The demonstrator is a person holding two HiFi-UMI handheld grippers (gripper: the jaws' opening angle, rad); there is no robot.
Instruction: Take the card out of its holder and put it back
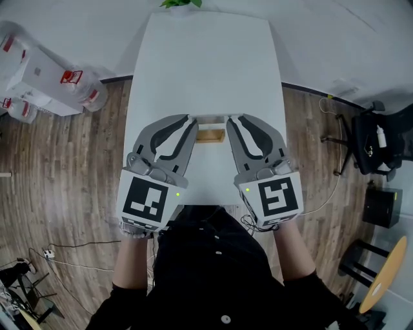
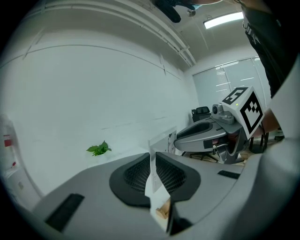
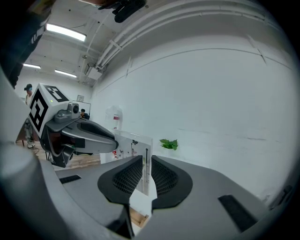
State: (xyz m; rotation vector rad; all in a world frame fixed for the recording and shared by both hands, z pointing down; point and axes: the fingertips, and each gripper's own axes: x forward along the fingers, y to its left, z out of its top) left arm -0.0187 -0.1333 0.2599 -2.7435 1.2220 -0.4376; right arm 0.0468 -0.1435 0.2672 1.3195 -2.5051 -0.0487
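A white counter (image 1: 206, 64) is seen from above, standing on a wood-plank floor (image 1: 64, 187); a small green plant (image 1: 181, 3) is set at its far edge and a black chair (image 1: 381, 138) stands off to the right

Near the middle of the counter a wooden holder (image 1: 210, 135) is placed, with the card (image 1: 210, 120) standing upright just above it and seen edge-on from the head view. The card is approached from both ends: the left tool (image 1: 191, 120) is set at its left end and the right tool (image 1: 229, 120) at its right end, the two tips pointed toward each other with the card between them

In the left gripper view the left tool (image 2: 153, 161) is closed narrowly on the thin edge of the card (image 2: 161, 143), its ribbed pads pressed against both faces; the wooden holder (image 2: 163, 212) is seen directly below, and the plant (image 2: 98, 149) beyond. In the right gripper view the right tool (image 3: 146, 166) is likewise pinched onto the opposite edge of the card (image 3: 131, 145), on which small printed marks are seen, with the wooden holder (image 3: 137, 217) beneath and the plant (image 3: 168, 144) behind

Whether the card's lower edge is seated in the holder's slot cannot be told
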